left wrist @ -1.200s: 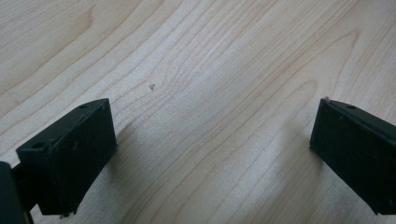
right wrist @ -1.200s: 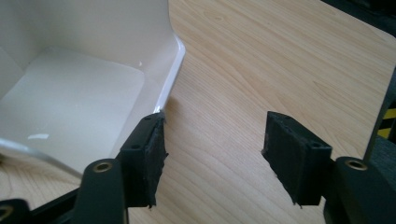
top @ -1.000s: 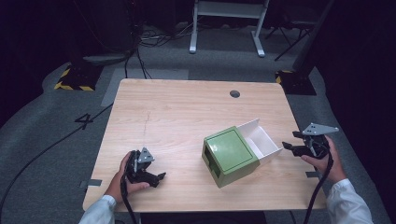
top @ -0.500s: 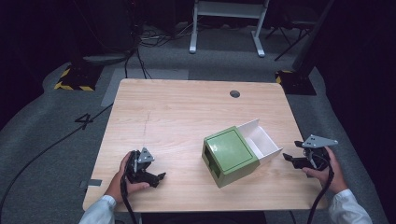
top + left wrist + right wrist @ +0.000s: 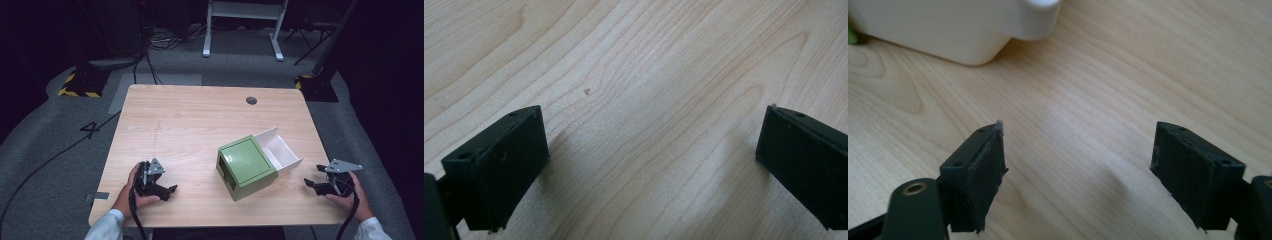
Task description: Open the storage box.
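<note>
The right gripper (image 5: 314,184) has just spread its jaws, nothing between them, and has sunk toward the table (image 5: 190,125). The white drawer (image 5: 280,150) stands pulled out of the green box (image 5: 246,165) just ahead of it, released. The left gripper (image 5: 167,190) rests spread.

the left gripper (image 5: 649,165) holds its two black jaws wide apart, nothing between them, just above the pale wooden table (image 5: 649,75).

- Left tool (image 5: 159,187): held low at near left, jaws wide apart, nothing between.
- Right tool (image 5: 320,186): near right, jaws just been opening, nothing between.
</note>
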### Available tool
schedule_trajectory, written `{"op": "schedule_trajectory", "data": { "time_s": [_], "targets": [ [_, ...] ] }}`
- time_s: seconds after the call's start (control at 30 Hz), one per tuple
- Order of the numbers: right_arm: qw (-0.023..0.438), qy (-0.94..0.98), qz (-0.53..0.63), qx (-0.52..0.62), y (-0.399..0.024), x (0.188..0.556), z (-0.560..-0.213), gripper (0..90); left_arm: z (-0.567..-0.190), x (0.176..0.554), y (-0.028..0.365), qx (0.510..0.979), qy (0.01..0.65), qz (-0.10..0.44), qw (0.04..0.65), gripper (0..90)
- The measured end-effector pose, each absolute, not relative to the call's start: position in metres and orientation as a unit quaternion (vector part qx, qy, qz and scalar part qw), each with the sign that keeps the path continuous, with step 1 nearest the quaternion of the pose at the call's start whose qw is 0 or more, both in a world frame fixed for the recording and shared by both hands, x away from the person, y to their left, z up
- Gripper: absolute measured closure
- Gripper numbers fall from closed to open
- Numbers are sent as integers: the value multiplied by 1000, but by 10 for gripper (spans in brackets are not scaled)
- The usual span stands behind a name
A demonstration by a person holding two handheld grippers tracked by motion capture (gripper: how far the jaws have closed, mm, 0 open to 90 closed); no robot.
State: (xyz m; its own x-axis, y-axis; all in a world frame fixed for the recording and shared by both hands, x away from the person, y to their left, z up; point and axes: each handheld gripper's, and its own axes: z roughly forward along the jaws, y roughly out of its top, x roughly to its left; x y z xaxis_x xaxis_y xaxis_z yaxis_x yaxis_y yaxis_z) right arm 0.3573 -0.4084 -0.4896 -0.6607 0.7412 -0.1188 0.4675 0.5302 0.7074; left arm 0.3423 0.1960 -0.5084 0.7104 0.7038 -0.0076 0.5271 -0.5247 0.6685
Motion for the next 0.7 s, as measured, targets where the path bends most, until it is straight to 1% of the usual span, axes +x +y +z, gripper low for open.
{"op": "schedule_trajectory", "data": {
  "time_s": [0.3,0.4,0.7],
  "targets": [
    [194,839,347,373,-417,347,-502,215,-508,342,196,863,357,133,332,5],
    [186,827,364,387,-423,344,-506,197,-508,342,196,863,356,132,332,5],
    [186,819,364,402,-425,343,-508,174,-508,342,196,863,356,133,332,5]
  ]
}}
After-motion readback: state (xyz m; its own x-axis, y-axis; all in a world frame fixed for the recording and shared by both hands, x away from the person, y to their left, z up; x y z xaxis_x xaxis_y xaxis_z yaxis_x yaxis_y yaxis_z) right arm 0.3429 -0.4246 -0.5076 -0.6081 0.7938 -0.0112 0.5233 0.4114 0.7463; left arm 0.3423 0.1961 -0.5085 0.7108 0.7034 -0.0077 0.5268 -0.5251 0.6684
